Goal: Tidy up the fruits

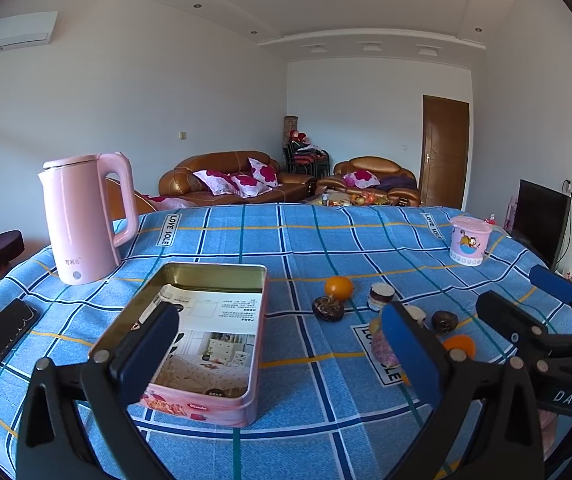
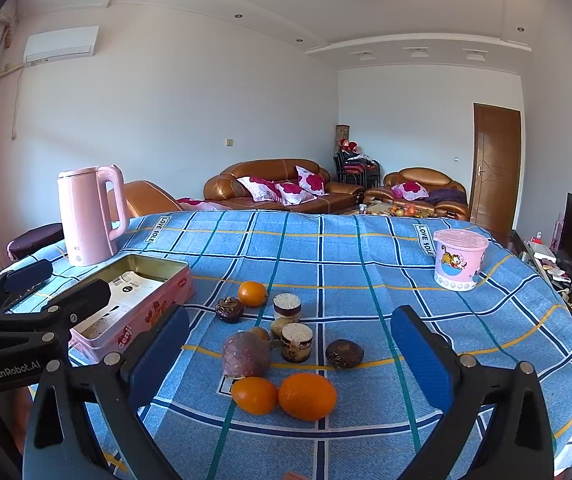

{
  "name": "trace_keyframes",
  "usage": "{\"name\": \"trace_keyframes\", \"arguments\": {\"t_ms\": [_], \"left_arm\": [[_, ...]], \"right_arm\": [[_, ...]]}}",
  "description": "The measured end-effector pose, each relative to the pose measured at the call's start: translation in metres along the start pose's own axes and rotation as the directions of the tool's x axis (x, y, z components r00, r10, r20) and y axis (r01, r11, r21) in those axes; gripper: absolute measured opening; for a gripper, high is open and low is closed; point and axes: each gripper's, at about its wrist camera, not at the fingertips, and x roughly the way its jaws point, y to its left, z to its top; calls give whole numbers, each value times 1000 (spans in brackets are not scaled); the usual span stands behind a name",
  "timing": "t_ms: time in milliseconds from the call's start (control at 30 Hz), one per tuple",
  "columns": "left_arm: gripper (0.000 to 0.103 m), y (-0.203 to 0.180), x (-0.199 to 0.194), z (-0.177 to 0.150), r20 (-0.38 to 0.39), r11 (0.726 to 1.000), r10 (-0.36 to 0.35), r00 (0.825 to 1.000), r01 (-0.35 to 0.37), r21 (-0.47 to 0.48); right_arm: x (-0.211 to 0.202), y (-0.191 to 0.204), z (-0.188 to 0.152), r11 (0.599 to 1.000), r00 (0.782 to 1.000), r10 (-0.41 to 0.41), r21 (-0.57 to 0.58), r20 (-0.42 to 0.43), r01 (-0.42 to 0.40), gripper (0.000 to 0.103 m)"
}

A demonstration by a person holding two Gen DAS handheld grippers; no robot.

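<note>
Several fruits lie loose on the blue checked tablecloth (image 2: pixel 365 248): two oranges (image 2: pixel 307 396) (image 2: pixel 254 395) nearest me, a purple fruit (image 2: pixel 245 354), dark round fruits (image 2: pixel 344 353) (image 2: pixel 229 310), a far orange (image 2: pixel 252 293) and two cut stubby pieces (image 2: pixel 296 342) (image 2: pixel 287 306). A pink tin box (image 1: pixel 222 272) lined with a leaflet stands open to the left (image 2: pixel 142 308). My left gripper (image 1: pixel 282 348) is open above the tin's right side. My right gripper (image 2: pixel 289 344) is open, just above the table, facing the fruits. Both are empty.
A pink kettle (image 1: pixel 82 216) stands at the back left. A pink lidded tub (image 1: pixel 469 240) stands at the back right. A black phone (image 1: pixel 2 334) lies at the left table edge. Sofas and a door are far behind.
</note>
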Motion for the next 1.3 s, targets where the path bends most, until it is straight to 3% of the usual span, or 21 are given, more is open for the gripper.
{"name": "trace_keyframes", "arguments": {"t_ms": [1300], "left_arm": [[103,1,5,-5,-16,1000,14,1000,-14,13]], "right_arm": [[1,-3,-4,1000,1000,7,6,-13,-7,102]]}}
